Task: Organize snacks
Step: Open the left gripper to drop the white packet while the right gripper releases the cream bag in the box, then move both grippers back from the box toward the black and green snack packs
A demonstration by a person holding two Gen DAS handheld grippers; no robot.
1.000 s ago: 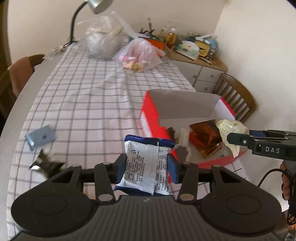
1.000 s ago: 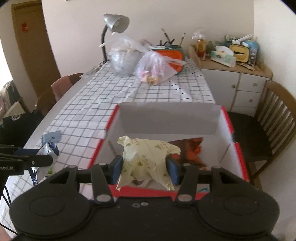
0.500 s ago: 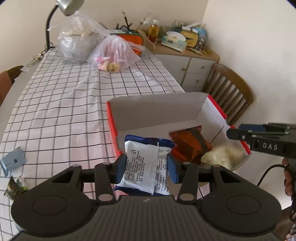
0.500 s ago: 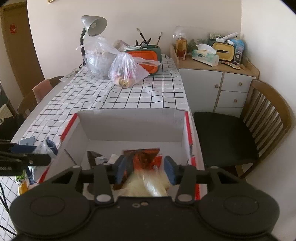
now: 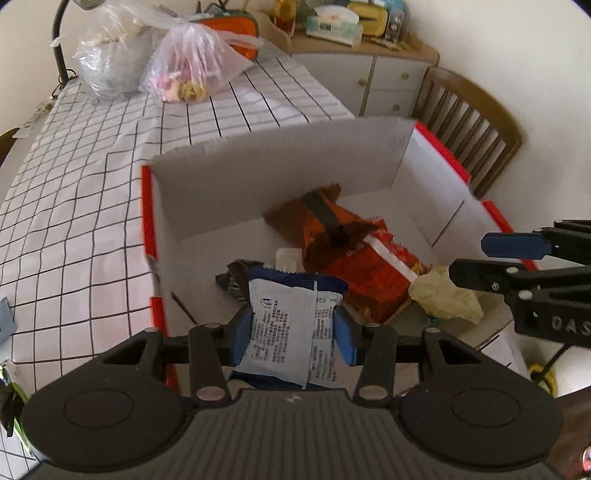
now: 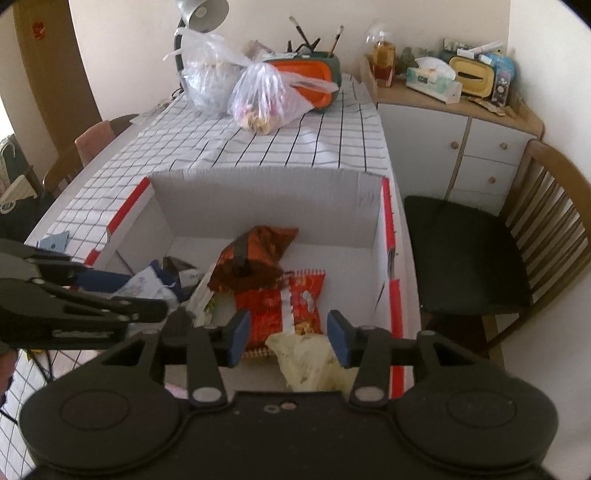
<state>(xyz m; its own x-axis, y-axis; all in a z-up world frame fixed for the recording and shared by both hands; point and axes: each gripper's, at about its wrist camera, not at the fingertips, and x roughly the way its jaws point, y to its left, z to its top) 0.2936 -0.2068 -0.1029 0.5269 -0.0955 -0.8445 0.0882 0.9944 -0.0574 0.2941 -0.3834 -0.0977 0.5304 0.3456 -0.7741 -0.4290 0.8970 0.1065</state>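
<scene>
A white cardboard box (image 5: 280,158) with red outer sides stands on the checked tablecloth. My left gripper (image 5: 291,328) is shut on a blue-and-white snack packet (image 5: 284,314) and hangs over the box's near left part. Inside lie a brown-orange bag (image 5: 332,229), a red packet (image 5: 373,273) and a dark wrapper (image 5: 236,277). A pale yellow packet (image 6: 306,358) rests loose in the box (image 6: 266,206), under my right gripper (image 6: 290,338). That gripper stands open with its pads clear of the packet. From the left wrist, the right gripper (image 5: 495,258) reaches in from the right.
Two plastic bags (image 6: 266,96), a lamp (image 6: 203,11) and an orange container (image 6: 314,74) stand at the table's far end. A wooden chair (image 6: 469,254) and a cabinet (image 6: 480,147) are right of the table. A small blue packet (image 6: 53,242) lies left of the box.
My left gripper carried the blue-and-white packet from the tablecloth side to over the box. My right gripper let go of the yellow packet, which dropped into the box.
</scene>
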